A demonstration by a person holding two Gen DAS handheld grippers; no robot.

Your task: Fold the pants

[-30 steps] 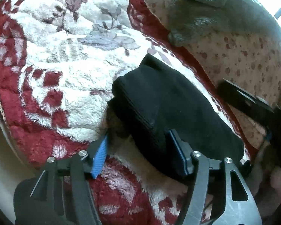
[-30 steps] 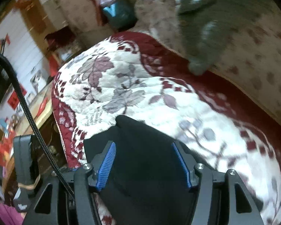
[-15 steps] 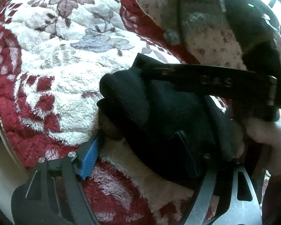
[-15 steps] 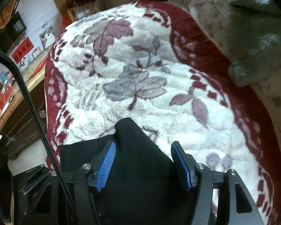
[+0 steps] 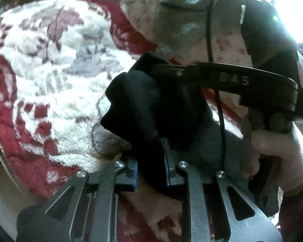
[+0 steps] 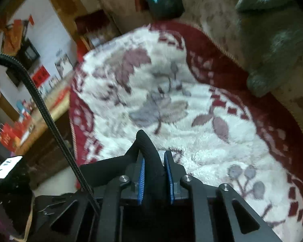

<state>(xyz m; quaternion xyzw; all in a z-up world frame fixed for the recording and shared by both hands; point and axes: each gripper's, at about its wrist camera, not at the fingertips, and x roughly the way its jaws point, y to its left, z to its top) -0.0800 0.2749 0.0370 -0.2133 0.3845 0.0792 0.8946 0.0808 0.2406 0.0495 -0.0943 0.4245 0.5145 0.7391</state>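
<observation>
The black pants [image 5: 143, 104] lie bunched in a thick fold on the white and red floral blanket [image 5: 50, 76]. My left gripper [image 5: 151, 161] is shut on the near edge of the pants. My right gripper [image 6: 154, 173] is shut on a ridge of the same black pants [image 6: 147, 147], which rises between its blue pads. In the left wrist view the right gripper's black body [image 5: 222, 78] reaches across over the pants, held by a hand [image 5: 276, 151].
A grey-green garment [image 6: 272, 32] lies on the speckled beige sofa back [image 6: 212, 12] behind the blanket. The blanket's red border [image 6: 232, 68] runs along the sofa back. To the left are a wooden table edge [image 6: 50, 109] and room clutter.
Both grippers have closed on the pants: they were open around the fabric, now the pads pinch it. The right gripper moved in over the pants and the fabric has bunched up.
</observation>
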